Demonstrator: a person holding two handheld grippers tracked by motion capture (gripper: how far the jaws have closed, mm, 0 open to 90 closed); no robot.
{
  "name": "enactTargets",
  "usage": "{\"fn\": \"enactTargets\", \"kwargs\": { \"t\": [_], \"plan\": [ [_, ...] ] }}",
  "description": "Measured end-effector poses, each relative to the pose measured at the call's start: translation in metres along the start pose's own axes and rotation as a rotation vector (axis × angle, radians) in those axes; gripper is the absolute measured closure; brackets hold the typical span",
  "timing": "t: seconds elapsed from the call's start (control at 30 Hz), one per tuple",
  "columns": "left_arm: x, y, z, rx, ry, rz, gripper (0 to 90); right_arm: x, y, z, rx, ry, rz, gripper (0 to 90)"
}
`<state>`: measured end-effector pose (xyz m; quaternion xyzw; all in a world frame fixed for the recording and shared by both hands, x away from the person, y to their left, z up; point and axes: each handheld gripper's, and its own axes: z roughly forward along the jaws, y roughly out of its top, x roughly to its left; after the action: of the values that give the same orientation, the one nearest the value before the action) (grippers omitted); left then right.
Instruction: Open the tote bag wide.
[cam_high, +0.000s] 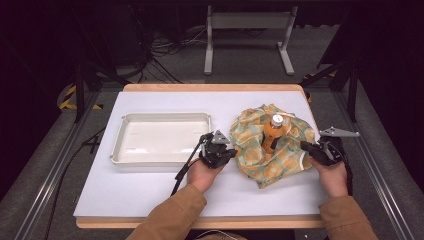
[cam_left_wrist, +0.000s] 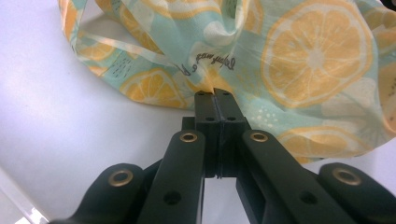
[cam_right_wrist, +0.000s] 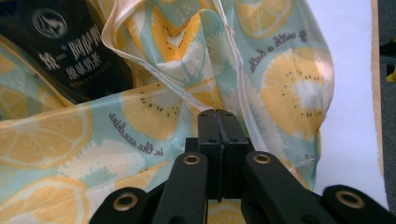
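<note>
Both grippers sit at the edges of a soft cloth (cam_high: 272, 150) with orange and lemon slices printed on it. On the left side, the left gripper (cam_high: 226, 154) has its jaws pressed tight together, right at the hem; I cannot tell if a bit of cloth is pinched between them. On the right side, the right gripper (cam_high: 306, 145) is squeezed shut too, tips on the cloth, and again a real pinch is hard to see.

The cloth lies bunched up on the right part of the white table (cam_high: 150, 190). A bottle (cam_high: 273, 132) of orange drink stands upright in the middle of it. To the left is a white tray (cam_high: 120, 145).

I think the cloth is thin, floppy, light and a bit slippery. Grab it at the stitched hem or a corner. The bottle is heavier and could tip, so pull gently.
</note>
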<state>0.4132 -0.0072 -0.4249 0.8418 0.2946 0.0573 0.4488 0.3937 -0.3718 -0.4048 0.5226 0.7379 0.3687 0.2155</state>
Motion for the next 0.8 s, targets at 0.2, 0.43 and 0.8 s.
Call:
{"fn": "enactTargets", "kwargs": {
  "t": [0.2, 0.43, 0.8],
  "plan": [
    [0.000, -0.002, -0.003, -0.011, -0.006, -0.004, 89.2, 0.000, -0.005, 0.000, 0.009, 0.016, 0.002, 87.4],
    [-0.003, 0.000, -0.003, -0.021, -0.014, 0.010, 89.2, 0.006, 0.006, -0.029, -0.098, 0.031, -0.030, 79.1],
    [-0.006, 0.002, -0.003, -0.030, -0.028, 0.011, 87.8, 0.025, 0.048, -0.062, -0.223, 0.095, -0.109, 70.2]
  ]
}}
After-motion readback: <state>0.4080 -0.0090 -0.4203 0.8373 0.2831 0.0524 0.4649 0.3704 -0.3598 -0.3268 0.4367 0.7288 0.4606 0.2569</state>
